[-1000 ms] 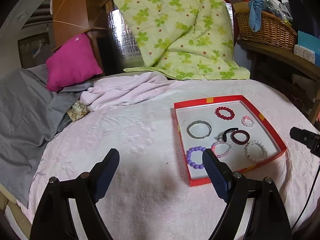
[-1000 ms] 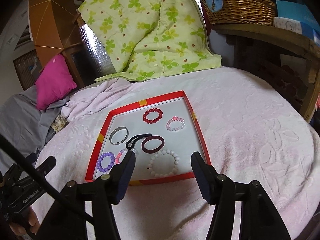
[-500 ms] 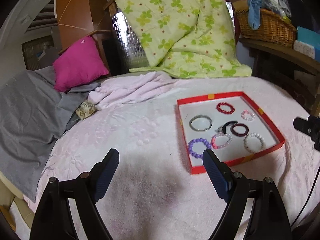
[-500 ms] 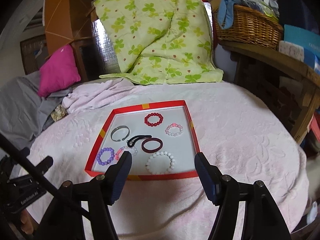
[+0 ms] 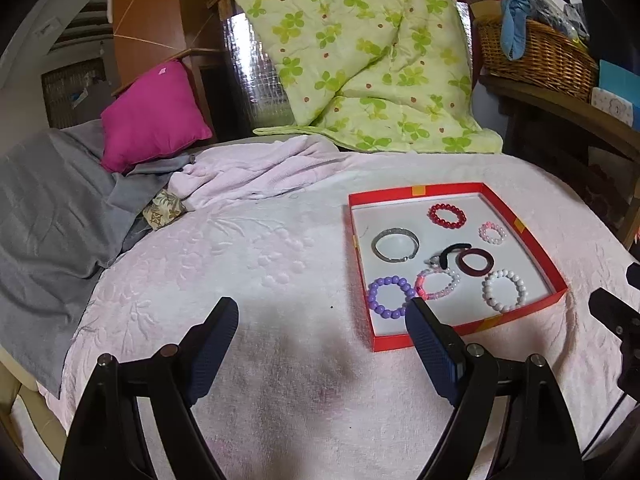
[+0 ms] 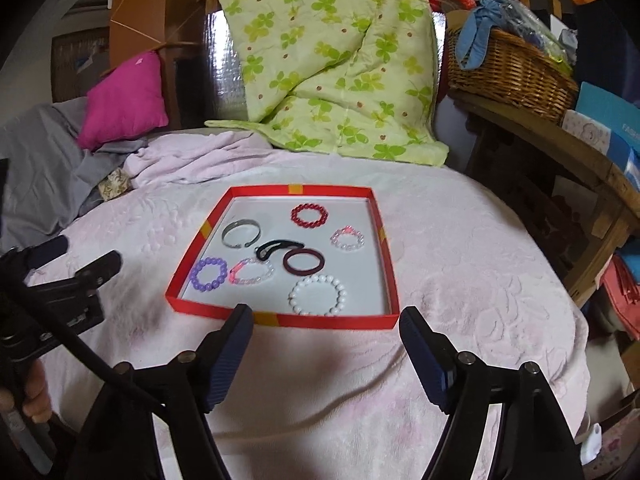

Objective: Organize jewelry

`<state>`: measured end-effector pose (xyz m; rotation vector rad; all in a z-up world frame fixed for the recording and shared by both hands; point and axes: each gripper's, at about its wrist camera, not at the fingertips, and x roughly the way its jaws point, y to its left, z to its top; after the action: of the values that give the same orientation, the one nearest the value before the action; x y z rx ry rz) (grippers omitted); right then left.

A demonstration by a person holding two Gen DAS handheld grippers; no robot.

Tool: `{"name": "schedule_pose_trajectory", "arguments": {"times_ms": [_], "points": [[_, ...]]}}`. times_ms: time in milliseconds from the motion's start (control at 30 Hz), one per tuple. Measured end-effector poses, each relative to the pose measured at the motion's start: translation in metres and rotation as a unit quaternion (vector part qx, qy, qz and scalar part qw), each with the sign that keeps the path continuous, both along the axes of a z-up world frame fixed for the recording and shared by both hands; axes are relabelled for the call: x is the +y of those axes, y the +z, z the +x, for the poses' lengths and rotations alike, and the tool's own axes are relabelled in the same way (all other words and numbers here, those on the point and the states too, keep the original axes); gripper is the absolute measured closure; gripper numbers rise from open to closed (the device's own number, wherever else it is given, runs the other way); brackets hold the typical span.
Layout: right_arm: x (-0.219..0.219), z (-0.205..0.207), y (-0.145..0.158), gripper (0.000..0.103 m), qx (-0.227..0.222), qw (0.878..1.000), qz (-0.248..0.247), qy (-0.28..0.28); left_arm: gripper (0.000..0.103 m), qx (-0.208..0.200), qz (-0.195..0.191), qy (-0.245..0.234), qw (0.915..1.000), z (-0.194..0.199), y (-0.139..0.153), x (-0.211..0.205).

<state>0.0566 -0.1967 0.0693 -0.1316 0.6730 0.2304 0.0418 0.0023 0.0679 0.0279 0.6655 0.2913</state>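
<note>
A shallow red tray (image 5: 460,332) (image 6: 280,319) lies on the pink bedspread and holds several bracelets: red beads (image 6: 309,214), a silver bangle (image 6: 241,233), small pink beads (image 6: 347,238), a black clip (image 6: 276,249), a dark maroon ring (image 6: 303,262), purple beads (image 6: 209,274), pink-clear beads (image 6: 252,272) and white beads (image 6: 318,294). My left gripper (image 5: 322,332) is open and empty, low and left of the tray. My right gripper (image 6: 326,336) is open and empty, just in front of the tray's near edge.
A green clover quilt (image 6: 332,60) and a pink cushion (image 5: 154,114) lie behind. A grey cloth (image 5: 48,216) covers the left. A wicker basket (image 6: 508,68) sits on a wooden shelf at right. The bedspread (image 6: 460,260) drops off at right.
Both grippers have pulled back and risen, so the tray looks smaller and farther. The bracelets have not moved. Both grippers stay open.
</note>
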Motion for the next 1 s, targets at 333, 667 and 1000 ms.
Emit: {"name": "schedule_pose_trajectory", "arguments": {"times_ms": [333, 667, 1000], "points": [[0.003, 0.019, -0.011, 0.024, 0.029, 0.999, 0.034, -0.024, 0.017, -0.018, 0.001, 0.032, 0.9993, -0.008, 0.005, 0.016], [0.022, 0.022, -0.015, 0.024, 0.033, 0.999, 0.032, -0.016, 0.017, -0.023, 0.004, 0.039, 0.999, -0.011, 0.005, 0.024], [0.028, 0.025, -0.018, 0.024, 0.036, 0.999, 0.027, -0.012, 0.017, -0.019, 0.002, 0.041, 0.999, -0.011, 0.003, 0.028]]}}
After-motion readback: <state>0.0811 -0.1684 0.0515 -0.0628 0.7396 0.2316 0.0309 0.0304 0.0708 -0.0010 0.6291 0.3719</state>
